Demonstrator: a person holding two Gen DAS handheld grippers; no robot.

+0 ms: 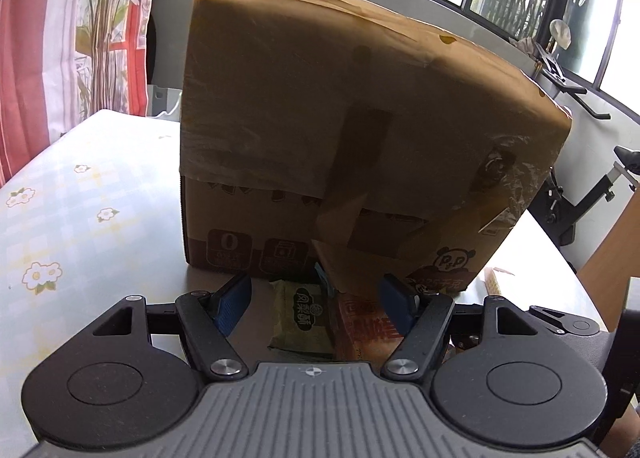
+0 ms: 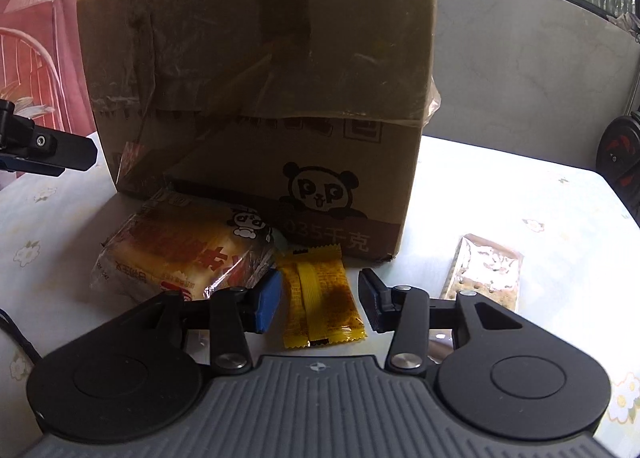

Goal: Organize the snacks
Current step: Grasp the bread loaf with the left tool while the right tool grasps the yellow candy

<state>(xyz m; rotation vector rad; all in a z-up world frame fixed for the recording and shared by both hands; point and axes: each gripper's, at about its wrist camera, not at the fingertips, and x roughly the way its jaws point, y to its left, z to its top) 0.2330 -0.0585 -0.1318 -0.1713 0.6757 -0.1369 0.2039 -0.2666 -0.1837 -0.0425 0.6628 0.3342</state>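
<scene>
Snacks lie scattered on the flowered table [image 2: 520,185] right in front of the cardboard box [image 2: 256,97], presumably waiting to be packed into it. The right gripper [image 2: 318,300] stands with its jaws apart on either side of the yellow sachet [image 2: 320,298], not yet pinching it, with the orange cake pack [image 2: 188,254] just off its left finger and a clear-wrapped bar [image 2: 486,272] off to its right. The left gripper [image 1: 316,304] is likewise open, straddling a green pastry packet [image 1: 302,318] close under the box, seemingly lined up for a grab.
</scene>
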